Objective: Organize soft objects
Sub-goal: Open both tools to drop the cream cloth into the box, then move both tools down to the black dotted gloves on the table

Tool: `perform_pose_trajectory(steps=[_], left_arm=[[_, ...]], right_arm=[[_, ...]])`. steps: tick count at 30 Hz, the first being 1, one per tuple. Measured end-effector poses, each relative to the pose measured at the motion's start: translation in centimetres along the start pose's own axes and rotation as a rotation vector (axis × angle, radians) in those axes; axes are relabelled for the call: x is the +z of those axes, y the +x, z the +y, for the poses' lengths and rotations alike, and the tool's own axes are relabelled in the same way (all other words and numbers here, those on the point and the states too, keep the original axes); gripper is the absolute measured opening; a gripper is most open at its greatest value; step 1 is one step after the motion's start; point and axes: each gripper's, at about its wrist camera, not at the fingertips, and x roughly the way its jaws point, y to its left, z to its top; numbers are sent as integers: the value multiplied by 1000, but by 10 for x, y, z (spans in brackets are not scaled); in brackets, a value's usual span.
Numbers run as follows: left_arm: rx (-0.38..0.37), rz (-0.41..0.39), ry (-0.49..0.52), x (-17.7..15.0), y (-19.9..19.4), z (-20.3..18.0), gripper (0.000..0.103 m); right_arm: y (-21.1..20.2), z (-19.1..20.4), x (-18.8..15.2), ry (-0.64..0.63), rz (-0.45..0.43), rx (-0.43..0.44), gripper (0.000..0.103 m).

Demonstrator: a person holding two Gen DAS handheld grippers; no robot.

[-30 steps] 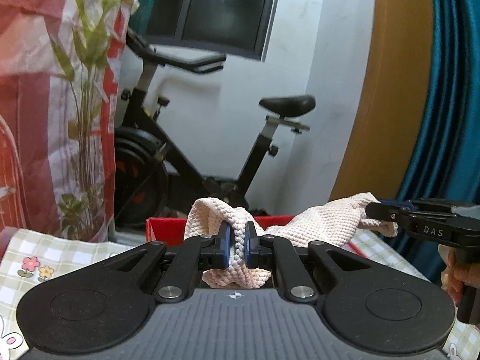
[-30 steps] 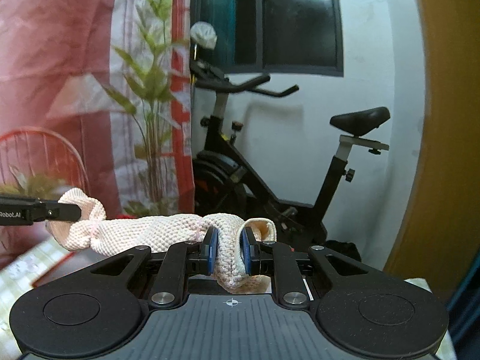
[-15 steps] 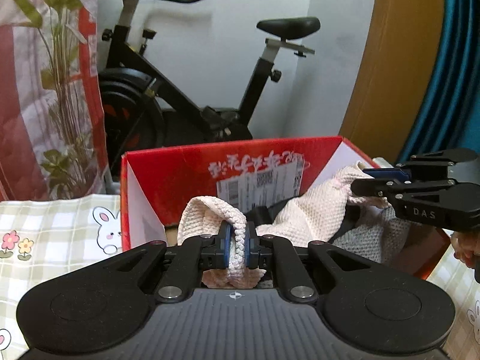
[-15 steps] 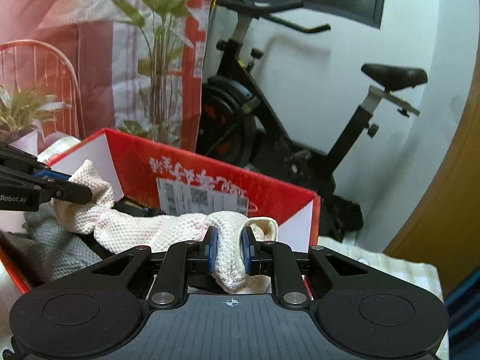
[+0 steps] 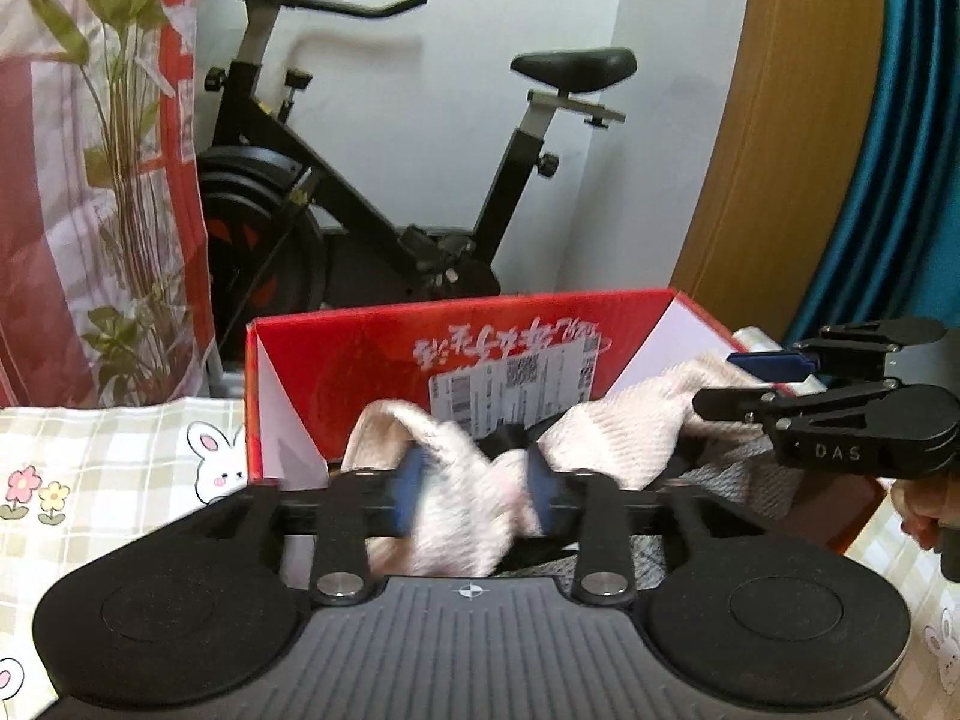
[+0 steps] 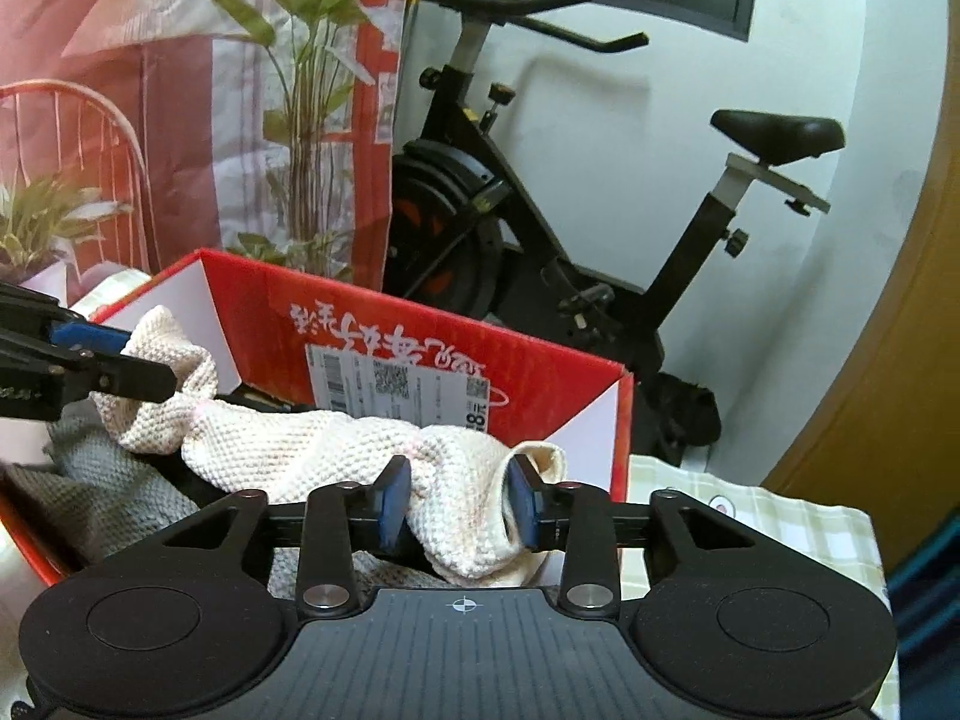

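The cloth (image 6: 312,444) is lying over the open red box (image 6: 432,336), strung crosswise along the box's length, one end at each gripper. The right gripper (image 6: 459,501) is opening over the box's near right corner; the cloth's end is sitting loose between its blue pads (image 6: 393,501), sagging down, the pads no longer pressing it. The left gripper (image 5: 477,495) is opening too, at the near left of the box, with the other bunched end blurred between its parted jaws. Both ends being equally close to their jaws, the move ahead, I judge, is simply to draw both grippers back and let the cloth settle into the box. The right view is showing the whole span of cloth resting on a grey knit (image 6: 102,492) inside; the left view is hiding that middle stretch but showing the right gripper side-on, jaws apart, beside the box's right wall. Behind the box an exercise bike (image 5: 384,180) is standing.
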Motion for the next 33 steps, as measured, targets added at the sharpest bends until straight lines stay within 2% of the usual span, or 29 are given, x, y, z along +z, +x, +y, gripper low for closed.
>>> perform_pose_trajectory(steps=[1,2,8,21,33], left_arm=[[5,-13,5,1,-4,-2,56],[10,-24,11,2,-9,-3,58],[20,-58,23,2,-37,-18,66],[74,-40,7,-33,-88,-38,66],[81,-29,-6,-61,-117,-54,66]], right_arm=[[-4,0,0,7,-9,2,44],[-8,0,0,13,-18,6,48],[-36,11,-1,4,-41,27,54],[-99,32,-28,22,-89,61,56],[-140,36,-57,59,-114,72,56]])
